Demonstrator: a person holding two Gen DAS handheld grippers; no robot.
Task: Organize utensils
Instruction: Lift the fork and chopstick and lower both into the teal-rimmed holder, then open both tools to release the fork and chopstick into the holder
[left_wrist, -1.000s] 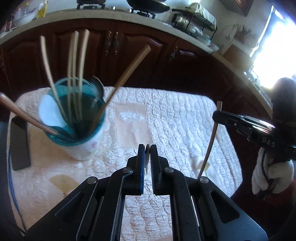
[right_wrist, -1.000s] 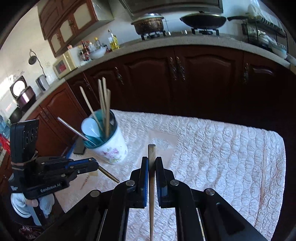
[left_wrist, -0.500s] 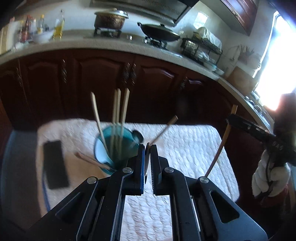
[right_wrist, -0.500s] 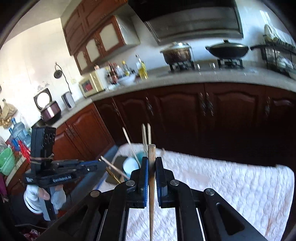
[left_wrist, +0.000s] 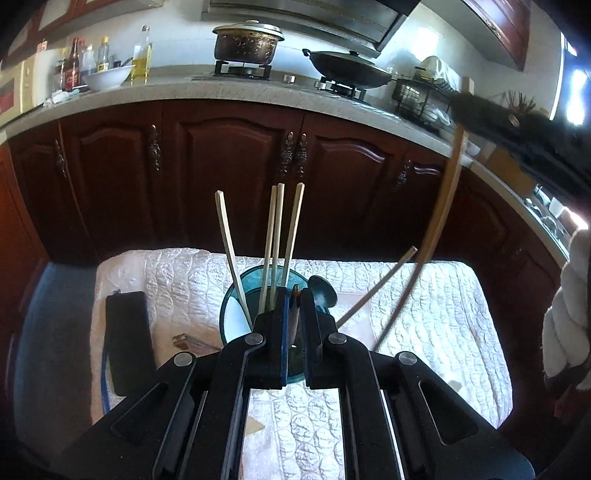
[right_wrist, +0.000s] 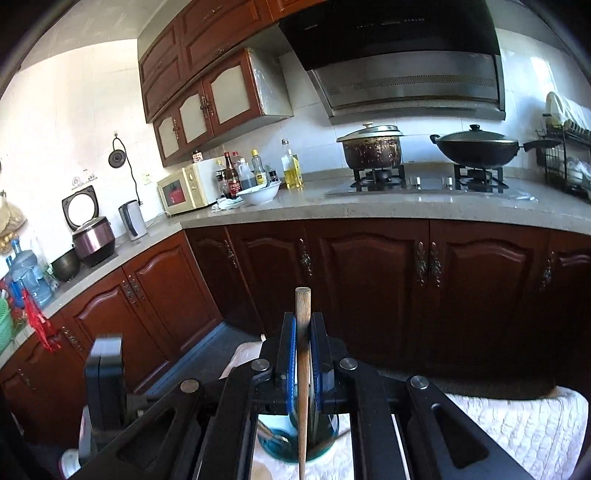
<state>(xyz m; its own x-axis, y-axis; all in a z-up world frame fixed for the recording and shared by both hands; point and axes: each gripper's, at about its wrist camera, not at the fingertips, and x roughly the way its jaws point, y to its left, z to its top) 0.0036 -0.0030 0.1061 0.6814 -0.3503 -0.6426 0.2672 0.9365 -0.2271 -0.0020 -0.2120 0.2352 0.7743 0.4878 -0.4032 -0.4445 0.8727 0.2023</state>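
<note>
A: What changed in the last second?

B: You raised both hands. A second ago both cameras looked down on the quilted surface (left_wrist: 424, 314). Now they take in the cabinets and stove beyond. The cup (left_wrist: 227, 314) has gone from the left of the left view to dead centre, right behind your left gripper (left_wrist: 294, 295).

A: Jaws?

B: Same as before. Left jaws are almost closed, pinching a thin brown stick (left_wrist: 294, 310). Only a short end shows, so I can't tell which utensil it is. Your right gripper (right_wrist: 303, 321) is clamped just as tight on a wooden chopstick (right_wrist: 303, 369). It pokes up past the jaws and runs down in front of the cup mouth in the right view.

A: And the cup itself?

B: It's standing on the surface, about centre, with a black slab (left_wrist: 127, 339) to its left. Four upright chopsticks (left_wrist: 277, 240) are already in it, plus a leaning chopstick (left_wrist: 376, 288) tipping out to the right. A dark spoon (left_wrist: 321, 291) sits at the right rim.

A: So what does this mean for the task?

B: My read is that picking up is finished and you're carrying both pieces to the cup. Next, get each lower tip over the mouth, then let go. It's crowded in there, so mind the upright ones. In the left view your chopstick's tip hangs to the right of the cup, but I can't tell how far it clears the cloth.
</note>
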